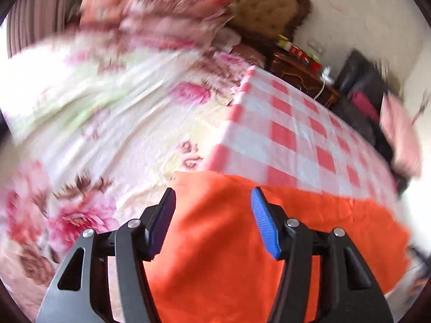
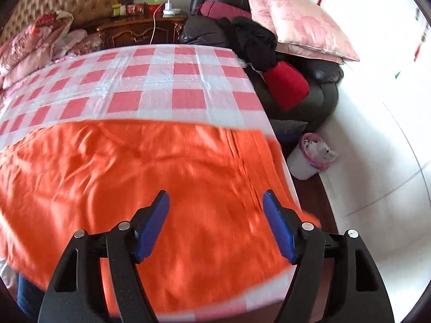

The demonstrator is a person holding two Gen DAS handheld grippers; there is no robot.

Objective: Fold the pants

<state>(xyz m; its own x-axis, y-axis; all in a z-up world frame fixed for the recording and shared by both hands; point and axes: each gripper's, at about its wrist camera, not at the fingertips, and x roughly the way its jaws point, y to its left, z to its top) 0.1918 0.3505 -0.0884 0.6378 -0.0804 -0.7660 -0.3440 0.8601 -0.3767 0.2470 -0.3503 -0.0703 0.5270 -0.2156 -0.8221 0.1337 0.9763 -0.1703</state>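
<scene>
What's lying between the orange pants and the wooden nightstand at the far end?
In the right wrist view, only the red-and-white checkered cloth lies between the orange pants and the wooden nightstand.

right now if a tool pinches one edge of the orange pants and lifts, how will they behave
The orange pants will probably go floppy and drape: the thin cloth lies rumpled with soft creases. They look light. On the smooth checkered cloth they may slide when pushed, bunching rather than moving whole.

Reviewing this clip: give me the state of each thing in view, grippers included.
Orange fabric pants: spread flat on the cloth, wrinkled, ungripped.
Red-and-white checked cloth: laid flat over the bed.
Left gripper: jaws open, empty.
Right gripper: jaws open, empty.
White waste bin: upright, lined, holding rubbish.
</scene>
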